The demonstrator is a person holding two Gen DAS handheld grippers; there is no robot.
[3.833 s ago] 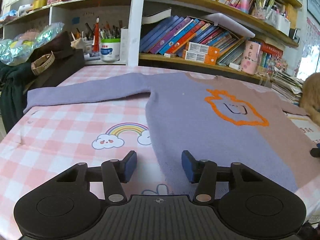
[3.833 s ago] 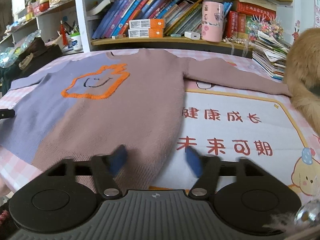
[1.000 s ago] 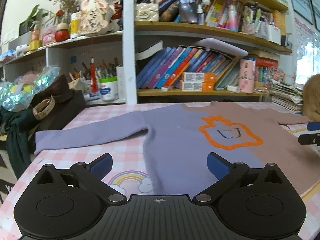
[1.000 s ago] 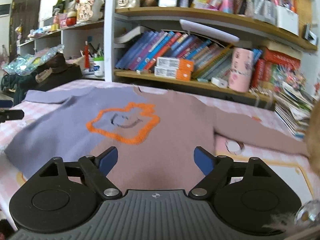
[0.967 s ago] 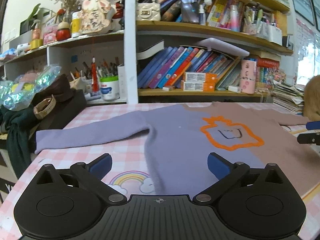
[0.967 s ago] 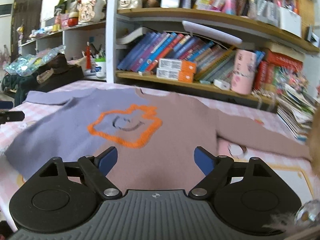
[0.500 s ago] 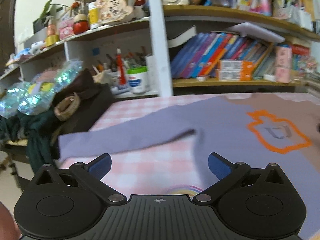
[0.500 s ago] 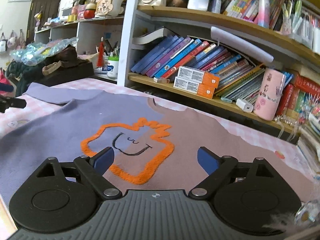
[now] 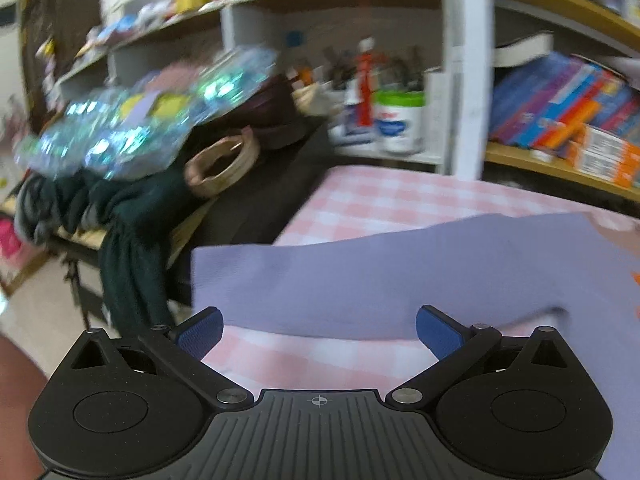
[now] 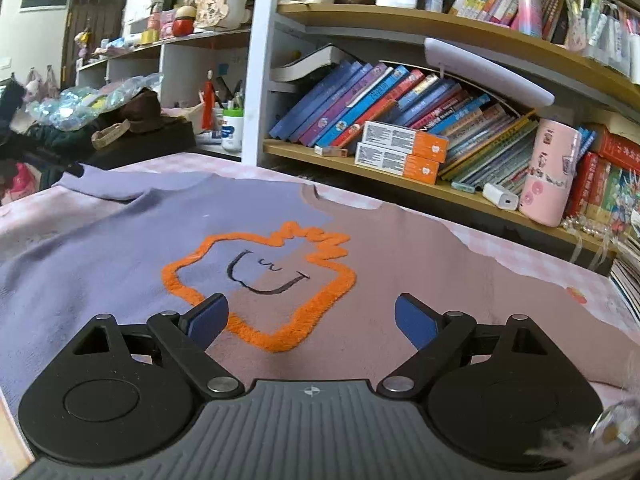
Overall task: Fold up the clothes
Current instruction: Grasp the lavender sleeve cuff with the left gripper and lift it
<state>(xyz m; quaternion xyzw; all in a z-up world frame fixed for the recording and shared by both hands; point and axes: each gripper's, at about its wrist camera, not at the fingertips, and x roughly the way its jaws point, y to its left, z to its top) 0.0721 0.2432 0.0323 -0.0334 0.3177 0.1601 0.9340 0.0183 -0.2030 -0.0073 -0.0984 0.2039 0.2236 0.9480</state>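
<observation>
Pink-and-white checked cloth covers the table (image 9: pixel 384 196), and behind it a bookshelf (image 10: pixel 460 28) runs along the wall, packed with leaning books (image 10: pixel 384 100). Spread flat on the table, front up, lies the sweater (image 10: pixel 132 248), lilac on one half and dusty brown-pink on the other, with an orange fuzzy outline (image 10: pixel 260 272) around a small drawn face at the chest. Its lilac sleeve (image 9: pixel 360 272) stretches out sideways across the checks, and the cuff end reaches the table's edge next to a heap of dark clothes (image 9: pixel 132 216) topped by a shiny crinkled bag; that part of the left wrist view is blurred.

Over the sleeve hangs the left gripper (image 9: pixel 318 330), its blue pads spread wide apart with nothing between them, clear of the cloth as far as can be seen. Above the chest of the sweater, near the orange outline, sits the right gripper (image 10: pixel 310 316), jaws also spread wide and empty, the fabric lying untouched below the pads. On the shelf a pink cup (image 10: pixel 550 176) stands to the right, and a green-lidded white tub (image 10: pixel 233 128) of pens stands to the left.
</observation>
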